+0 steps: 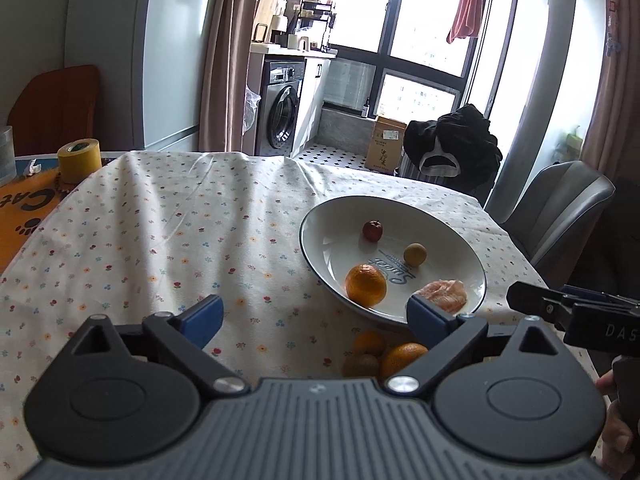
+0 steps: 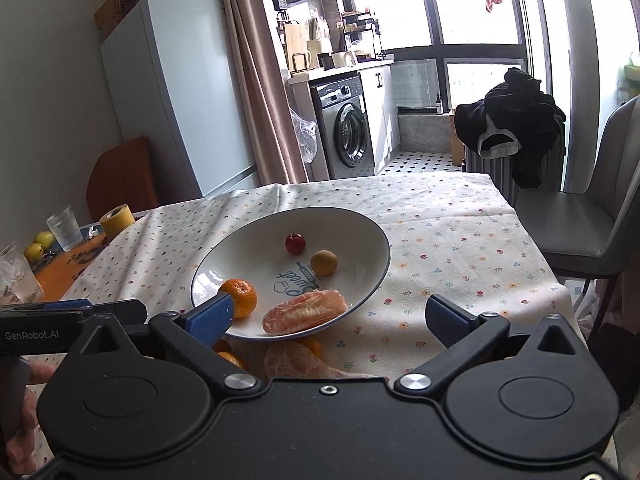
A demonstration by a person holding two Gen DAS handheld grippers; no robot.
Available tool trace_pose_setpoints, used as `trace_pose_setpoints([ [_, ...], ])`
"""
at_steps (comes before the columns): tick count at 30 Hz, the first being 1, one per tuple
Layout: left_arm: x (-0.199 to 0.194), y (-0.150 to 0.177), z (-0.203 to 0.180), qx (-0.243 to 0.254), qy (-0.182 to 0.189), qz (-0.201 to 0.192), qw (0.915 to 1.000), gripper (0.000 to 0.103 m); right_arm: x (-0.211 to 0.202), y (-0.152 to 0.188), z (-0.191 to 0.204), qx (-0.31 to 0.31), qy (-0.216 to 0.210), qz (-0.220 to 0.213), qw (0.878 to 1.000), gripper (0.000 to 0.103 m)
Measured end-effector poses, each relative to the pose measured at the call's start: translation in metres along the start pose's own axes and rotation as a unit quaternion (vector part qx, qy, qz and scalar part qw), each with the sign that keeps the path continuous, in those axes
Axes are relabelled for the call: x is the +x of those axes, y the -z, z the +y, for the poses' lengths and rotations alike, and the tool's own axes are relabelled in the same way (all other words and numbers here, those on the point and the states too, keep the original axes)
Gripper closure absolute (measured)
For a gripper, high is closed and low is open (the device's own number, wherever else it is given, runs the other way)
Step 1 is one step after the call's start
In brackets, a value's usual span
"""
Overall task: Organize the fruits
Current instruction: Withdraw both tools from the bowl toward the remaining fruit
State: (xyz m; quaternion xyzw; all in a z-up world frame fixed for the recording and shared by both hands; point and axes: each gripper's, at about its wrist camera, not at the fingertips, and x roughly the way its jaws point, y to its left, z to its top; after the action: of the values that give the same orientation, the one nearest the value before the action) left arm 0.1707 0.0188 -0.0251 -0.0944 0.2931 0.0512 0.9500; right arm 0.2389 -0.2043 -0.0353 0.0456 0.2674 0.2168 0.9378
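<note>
— Floral tablecloth (image 1: 160,220): loose oranges (image 1: 394,354) lie just under the left gripper (image 1: 316,322), before the plate (image 2: 360,224).
— Both it and the right gripper (image 2: 330,316) gape empty; each should probably straddle one fruit squarely.

We're in a home, folks: a washing machine (image 2: 349,130) under the far kitchen counter (image 2: 340,68), fridge (image 2: 176,92) at left. Floral tablecloth (image 2: 440,232) covers the near dining table.

Glossy ceramic plate (image 2: 372,268); printed cloth tablecloth (image 2: 460,248)
</note>
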Motion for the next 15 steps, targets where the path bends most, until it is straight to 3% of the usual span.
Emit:
trace_pose_setpoints([
  [15,-0.028,0.011,-0.010,0.011,0.012,-0.009,0.9998,0.003,-0.033,0.011,-0.005,0.011,-0.003,-0.001,1.000,0.000],
])
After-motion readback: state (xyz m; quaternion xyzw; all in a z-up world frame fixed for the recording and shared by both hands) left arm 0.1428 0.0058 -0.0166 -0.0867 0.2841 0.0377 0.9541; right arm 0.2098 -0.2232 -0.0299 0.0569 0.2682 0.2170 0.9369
